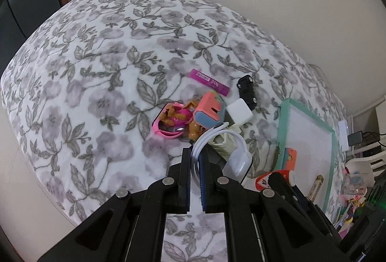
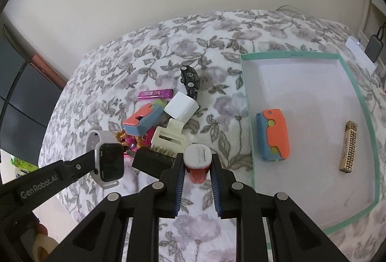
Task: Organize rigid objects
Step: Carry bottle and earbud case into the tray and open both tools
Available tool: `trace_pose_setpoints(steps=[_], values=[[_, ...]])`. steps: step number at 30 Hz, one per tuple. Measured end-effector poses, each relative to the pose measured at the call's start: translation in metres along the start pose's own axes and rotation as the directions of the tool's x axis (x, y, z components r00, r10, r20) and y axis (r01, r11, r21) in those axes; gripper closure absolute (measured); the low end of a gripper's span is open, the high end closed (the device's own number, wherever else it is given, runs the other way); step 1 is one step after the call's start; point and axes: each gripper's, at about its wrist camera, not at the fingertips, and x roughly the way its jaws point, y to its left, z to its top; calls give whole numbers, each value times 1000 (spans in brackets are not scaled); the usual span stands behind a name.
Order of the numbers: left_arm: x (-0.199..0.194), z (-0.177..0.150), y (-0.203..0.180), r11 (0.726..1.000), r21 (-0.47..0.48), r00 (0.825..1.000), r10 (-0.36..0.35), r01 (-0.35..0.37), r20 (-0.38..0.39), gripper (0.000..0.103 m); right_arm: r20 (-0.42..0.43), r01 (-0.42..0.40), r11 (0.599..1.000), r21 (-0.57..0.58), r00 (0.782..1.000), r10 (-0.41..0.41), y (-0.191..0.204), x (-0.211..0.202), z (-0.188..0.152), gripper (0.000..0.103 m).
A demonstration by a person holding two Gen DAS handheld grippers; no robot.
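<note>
While a heap of toys [image 2: 154, 127] (black car, white cube, cream clip among them) fills the frame's centre, the left gripper [image 1: 196, 160] is clamped on a white smartwatch [image 2: 107, 158] at lower left. The right gripper [image 2: 197, 163] pinches a red-and-white tube [image 2: 197, 163] at bottom centre, pointing steeply down. A teal-rimmed tray [image 2: 246, 83] sits right on the floral blanket [image 2: 120, 74].

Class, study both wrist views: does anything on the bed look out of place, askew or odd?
Yes. The black toy car lies tipped on its side, wheels showing. The remaining things sit jumbled in a heap, the white cube leaning on the cream hair clip.
</note>
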Motion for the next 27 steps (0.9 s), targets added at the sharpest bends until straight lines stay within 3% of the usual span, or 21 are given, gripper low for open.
trace_pose_setpoints(steps=[7, 17, 27], values=[[-15, 6, -15, 1000, 25, 1000, -10, 10, 7, 97, 83, 20, 1000, 15, 996, -22, -11, -26, 9, 81], [-51, 9, -79, 991, 109, 994, -80, 73, 67, 97, 221, 162, 980, 118, 958, -184, -58, -74, 24, 81], [-24, -16, -153, 963, 247, 994, -112, 104, 18, 97, 221, 257, 925, 281, 921, -322, -131, -94, 22, 81]])
